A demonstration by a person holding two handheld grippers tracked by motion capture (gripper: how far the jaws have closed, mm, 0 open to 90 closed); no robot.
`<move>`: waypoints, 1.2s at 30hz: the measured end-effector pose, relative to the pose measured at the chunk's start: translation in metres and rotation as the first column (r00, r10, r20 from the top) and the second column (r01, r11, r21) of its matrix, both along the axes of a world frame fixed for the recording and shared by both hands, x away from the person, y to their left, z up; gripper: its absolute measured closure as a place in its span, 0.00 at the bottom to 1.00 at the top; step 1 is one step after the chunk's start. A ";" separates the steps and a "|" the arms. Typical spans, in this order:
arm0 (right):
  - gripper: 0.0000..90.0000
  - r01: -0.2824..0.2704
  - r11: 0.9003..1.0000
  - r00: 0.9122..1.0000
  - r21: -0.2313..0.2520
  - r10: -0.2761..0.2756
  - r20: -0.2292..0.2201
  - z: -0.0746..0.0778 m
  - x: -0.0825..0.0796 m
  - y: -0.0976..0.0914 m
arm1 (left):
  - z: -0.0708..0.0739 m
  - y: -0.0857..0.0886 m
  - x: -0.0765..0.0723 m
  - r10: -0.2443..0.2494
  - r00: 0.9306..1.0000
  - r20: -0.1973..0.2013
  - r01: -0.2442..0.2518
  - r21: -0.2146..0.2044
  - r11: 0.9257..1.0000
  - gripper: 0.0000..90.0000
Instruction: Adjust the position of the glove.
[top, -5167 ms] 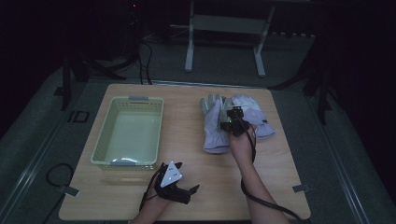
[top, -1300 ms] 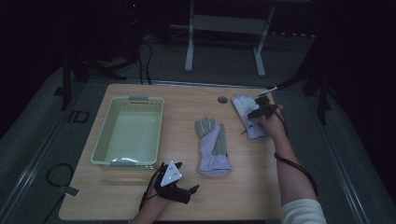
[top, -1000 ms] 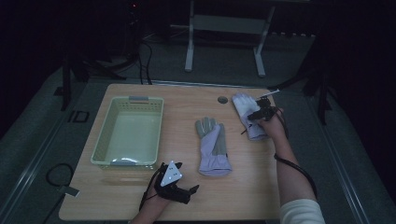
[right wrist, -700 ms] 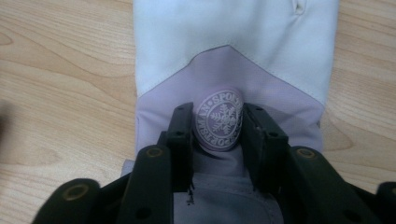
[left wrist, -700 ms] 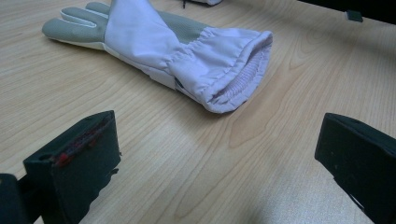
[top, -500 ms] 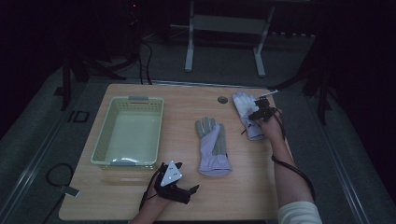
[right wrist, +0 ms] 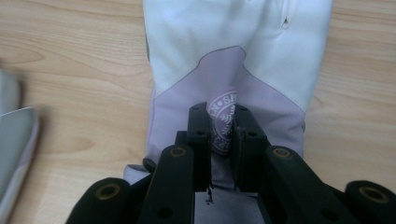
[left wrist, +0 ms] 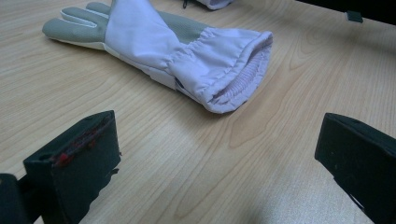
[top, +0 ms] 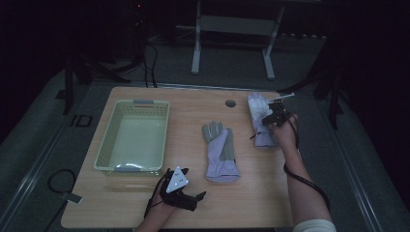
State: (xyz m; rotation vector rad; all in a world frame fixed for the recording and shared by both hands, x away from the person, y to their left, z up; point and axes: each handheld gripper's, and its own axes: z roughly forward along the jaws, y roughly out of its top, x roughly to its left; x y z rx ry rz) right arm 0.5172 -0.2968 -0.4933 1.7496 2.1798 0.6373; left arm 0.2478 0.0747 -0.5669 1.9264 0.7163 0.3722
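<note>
A soft, light, limp glove (right wrist: 233,70), white over lilac with a round crest, lying at two o'clock on the table (top: 251,203), is pinched at its crest by the just-closing right gripper (right wrist: 223,135), where bunched fabric is best taken.

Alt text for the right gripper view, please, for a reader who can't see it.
The right gripper, its two black jaws nearly together, pinches a fold of the white and lilac glove at its round printed emblem. The glove lies on the wooden table.
</note>
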 end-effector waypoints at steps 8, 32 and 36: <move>0.89 0.021 0.999 0.999 0.029 -0.022 0.032 0.034 -0.029 -0.003 | 0.000 0.000 0.000 -0.001 1.000 -0.003 0.001 0.007 1.000 0.00; 0.89 0.035 0.994 0.985 0.105 -0.052 0.163 0.051 -0.150 -0.002 | 0.000 -0.002 -0.001 -0.001 1.000 0.003 0.001 0.015 1.000 0.00; 0.89 0.040 0.994 0.990 0.103 -0.053 0.128 0.040 -0.161 -0.001 | 0.000 -0.002 -0.001 0.001 1.000 0.003 -0.001 0.013 1.000 0.00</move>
